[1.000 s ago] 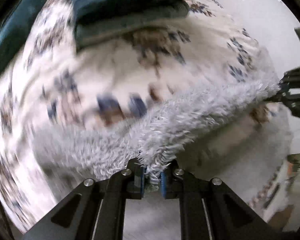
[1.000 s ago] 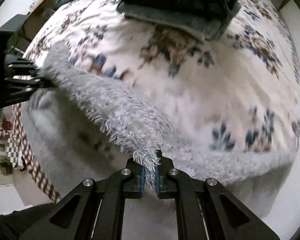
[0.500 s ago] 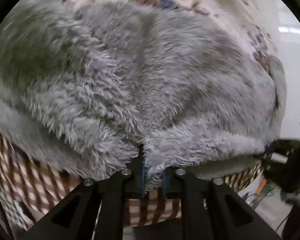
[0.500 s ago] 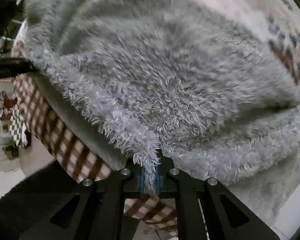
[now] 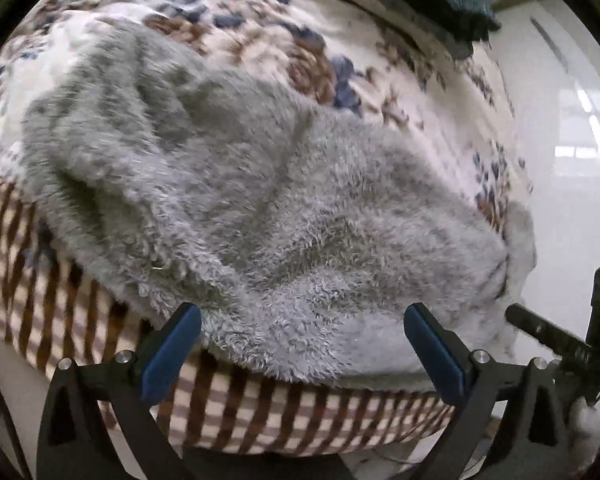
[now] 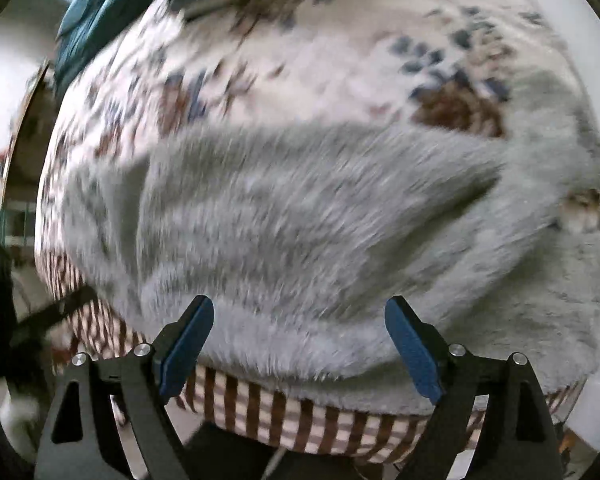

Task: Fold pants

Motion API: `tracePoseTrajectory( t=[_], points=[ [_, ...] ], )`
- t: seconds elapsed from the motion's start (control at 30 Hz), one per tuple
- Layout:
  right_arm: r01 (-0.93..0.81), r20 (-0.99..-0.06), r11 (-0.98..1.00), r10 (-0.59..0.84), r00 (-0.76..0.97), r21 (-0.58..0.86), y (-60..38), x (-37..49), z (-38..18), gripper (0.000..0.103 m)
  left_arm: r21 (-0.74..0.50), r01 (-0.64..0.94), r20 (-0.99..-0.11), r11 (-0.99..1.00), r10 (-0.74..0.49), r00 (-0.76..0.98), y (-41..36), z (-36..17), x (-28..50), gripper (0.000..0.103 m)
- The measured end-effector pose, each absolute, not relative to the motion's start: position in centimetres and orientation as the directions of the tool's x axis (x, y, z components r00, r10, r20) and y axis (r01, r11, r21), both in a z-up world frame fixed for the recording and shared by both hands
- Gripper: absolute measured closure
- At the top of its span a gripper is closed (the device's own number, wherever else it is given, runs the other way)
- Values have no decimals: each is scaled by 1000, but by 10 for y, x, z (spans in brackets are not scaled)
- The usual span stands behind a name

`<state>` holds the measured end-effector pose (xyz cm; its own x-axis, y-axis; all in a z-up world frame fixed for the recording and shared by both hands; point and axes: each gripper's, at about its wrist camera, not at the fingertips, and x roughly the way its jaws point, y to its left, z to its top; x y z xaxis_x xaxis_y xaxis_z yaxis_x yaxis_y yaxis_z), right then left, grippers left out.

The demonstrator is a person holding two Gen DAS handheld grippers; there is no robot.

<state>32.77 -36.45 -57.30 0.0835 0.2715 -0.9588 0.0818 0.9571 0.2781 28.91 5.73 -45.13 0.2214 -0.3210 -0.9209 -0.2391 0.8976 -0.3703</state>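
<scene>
Pants: as I looked, the grey fleece pants (image 5: 268, 216) lay bunched on the floral bedspread (image 5: 252, 20), hem at the bed's edge.
Left gripper (image 5: 302, 350): I saw it released, jaws wide.
Right gripper (image 6: 300, 344): released too.

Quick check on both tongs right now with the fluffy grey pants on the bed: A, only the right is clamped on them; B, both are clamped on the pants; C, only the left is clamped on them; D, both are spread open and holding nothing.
D: the left tongs and right tongs both stand wide open, with the grey pants lying loose on the floral bedspread.
</scene>
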Motion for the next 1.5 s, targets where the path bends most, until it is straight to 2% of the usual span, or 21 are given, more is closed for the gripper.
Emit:
tracePoseTrajectory(
  t=[0.07, 0.13, 0.2, 0.37, 0.53, 0.57, 0.6, 0.63, 0.67, 0.7, 0.73, 0.83, 0.97, 1.1, 1.13, 1.2, 1.23, 1.27, 1.33, 1.43, 1.5],
  points=[
    [150, -959, 950, 255, 127, 273, -380, 341, -561, 13, -367, -273, -918, 889, -298, 262, 71, -439, 288, 0],
    [243, -969, 946, 175, 177, 215, -404, 350, -550, 13, -320, -338, -926, 885, -216, 309, 91, -428, 298, 0],
    [376, -974, 920, 26, 225, 112, -436, 360, -547, 13, -272, -407, -938, 872, -147, 313, 112, -433, 315, 0],
    [611, -977, 792, -143, 160, -16, -510, 397, -584, 13, -188, -528, -963, 828, -50, 263, 149, -470, 355, 0],
    [622, -978, 771, -205, 38, -138, -550, 448, -637, 13, -95, -587, -987, 804, 1, 160, 162, -514, 374, 0],
    [598, -979, 784, -204, -3, -165, -553, 458, -649, 17, -85, -590, -990, 803, -1, 142, 164, -522, 377, 0],
    [562, -980, 807, -193, -41, -182, -553, 470, -665, 23, -73, -597, -993, 799, -1, 120, 165, -530, 378, 0],
    [543, -980, 817, -189, -62, -192, -552, 473, -672, 52, -80, -605, -993, 792, -13, 115, 167, -537, 378, 1],
    [536, -977, 818, -198, -83, -211, -552, 475, -676, 90, -87, -607, -993, 790, -20, 115, 168, -541, 377, 4],
    [582, -982, 795, -182, -46, -175, -558, 470, -667, 88, -90, -606, -991, 790, -13, 130, 168, -540, 376, 20],
    [627, -986, 769, -168, 8, -126, -564, 462, -655, 88, -96, -601, -989, 794, -7, 149, 168, -537, 375, 47],
    [755, -971, 653, -142, 193, 54, -587, 407, -601, 88, -133, -564, -977, 815, -11, 215, 167, -518, 366, 69],
    [884, -949, 437, -174, 264, 166, -617, 299, -567, 88, -158, -527, -970, 835, -32, 240, 165, -500, 350, 70],
    [947, -973, 248, -56, 225, 205, -629, 218, -618, 84, -164, -501, -969, 850, -42, 245, 161, -503, 334, 70],
    [952, -974, 209, -5, 228, 222, -630, 209, -633, 76, -179, -502, -969, 846, -63, 239, 158, -507, 333, 70],
    [953, -956, 107, 101, 275, 285, -629, 189, -663, 54, -215, -512, -968, 832, -112, 224, 154, -516, 337, 64],
    [949, -947, 66, 111, 300, 308, -627, 180, -668, 35, -236, -519, -965, 822, -137, 221, 155, -520, 336, 63],
    [942, -940, 42, 105, 326, 332, -622, 172, -669, 32, -248, -524, -963, 815, -149, 223, 156, -522, 338, 61],
    [936, -937, 69, 76, 341, 346, -613, 167, -661, 32, -285, -524, -953, 803, -180, 244, 159, -521, 336, 46],
    [916, -931, 170, 47, 361, 364, -583, 168, -641, 32, -303, -515, -948, 802, -199, 249, 163, -522, 336, 43],
    [909, -938, 232, 79, 338, 347, -554, 170, -632, 32, -312, -515, -947, 799, -217, 237, 167, -526, 337, 44]
  ],
)
